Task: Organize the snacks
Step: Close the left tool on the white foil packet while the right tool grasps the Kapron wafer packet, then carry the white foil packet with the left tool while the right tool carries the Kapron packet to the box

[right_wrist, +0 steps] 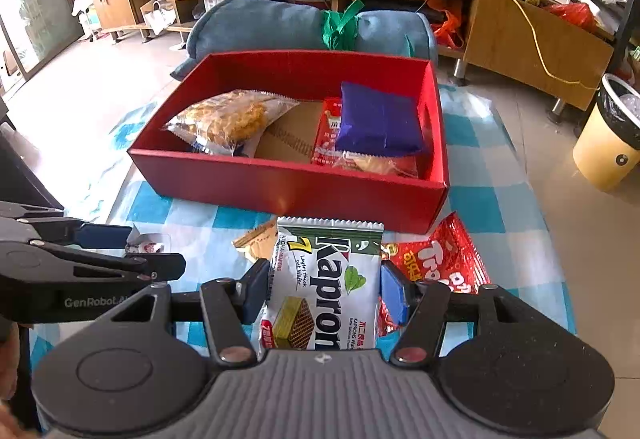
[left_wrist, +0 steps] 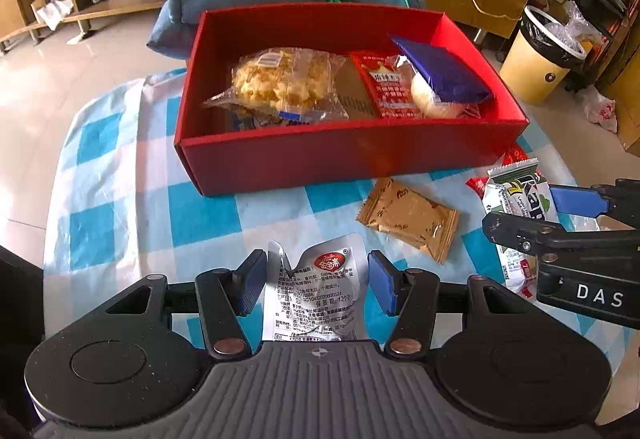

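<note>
A surface [left_wrist: 120,167] covered by a blue-and-white checked cloth carries the snacks, with a rolled blue cushion [right_wrist: 260,25] tied by a green strap lying behind it. A red box [left_wrist: 340,159] stands open on the cloth. Inside it, at the left, lies a clear bag of yellow crisps [left_wrist: 284,79]; at the right a red packet [left_wrist: 386,87] printed with white characters lies under a dark blue packet [left_wrist: 440,69], and a round pale cake in clear wrap [left_wrist: 432,99] shows beneath that.

In front of the box, on the cloth, lies a brown packet [left_wrist: 408,219]. Right of it, a red packet reading "Trolli" in part [right_wrist: 436,259] rests beside the box's near corner.

The right gripper [right_wrist: 324,295] has its fingers closed on a white and green wafer packet [right_wrist: 320,279], pads pressing both edges. Its print reads "Kapron", "7" and "Layers thick", with a picture of a wafer. The gripper's body bears "DAS" in the left wrist view.

The left gripper [left_wrist: 316,287] has its fingers clamped on a small silver pouch [left_wrist: 316,291] with a red round logo and lines of small Chinese print, among them "12" and a long number. In the right wrist view its side reads "GenRobot.AI".
</note>
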A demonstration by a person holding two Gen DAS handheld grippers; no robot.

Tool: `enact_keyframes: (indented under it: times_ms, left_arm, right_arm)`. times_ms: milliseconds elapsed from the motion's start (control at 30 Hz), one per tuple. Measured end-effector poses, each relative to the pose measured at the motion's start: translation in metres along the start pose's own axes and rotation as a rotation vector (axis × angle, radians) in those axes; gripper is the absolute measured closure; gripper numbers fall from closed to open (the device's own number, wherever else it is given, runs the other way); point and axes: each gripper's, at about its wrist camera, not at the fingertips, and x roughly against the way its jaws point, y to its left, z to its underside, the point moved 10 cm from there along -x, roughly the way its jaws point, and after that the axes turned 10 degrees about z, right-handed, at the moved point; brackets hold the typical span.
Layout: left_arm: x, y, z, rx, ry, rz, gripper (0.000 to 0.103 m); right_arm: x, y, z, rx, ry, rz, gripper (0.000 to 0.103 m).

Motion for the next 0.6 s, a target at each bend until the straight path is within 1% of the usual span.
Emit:
enact_keyframes:
  times_ms: [333,600]
  left_arm:
    - [0.008,-0.001,-0.018,-0.004,-0.045,-0.012,0.041]
    - [0.012,-0.003,-0.035,-0.005,-0.075,-0.016,0.041]
  right_arm:
    - [0.007,-0.005,-0.017,-0.019,-0.041,0.004,0.050]
    - [0.012,-0.007,-0.036,-0.032,-0.082,0.005,0.050]
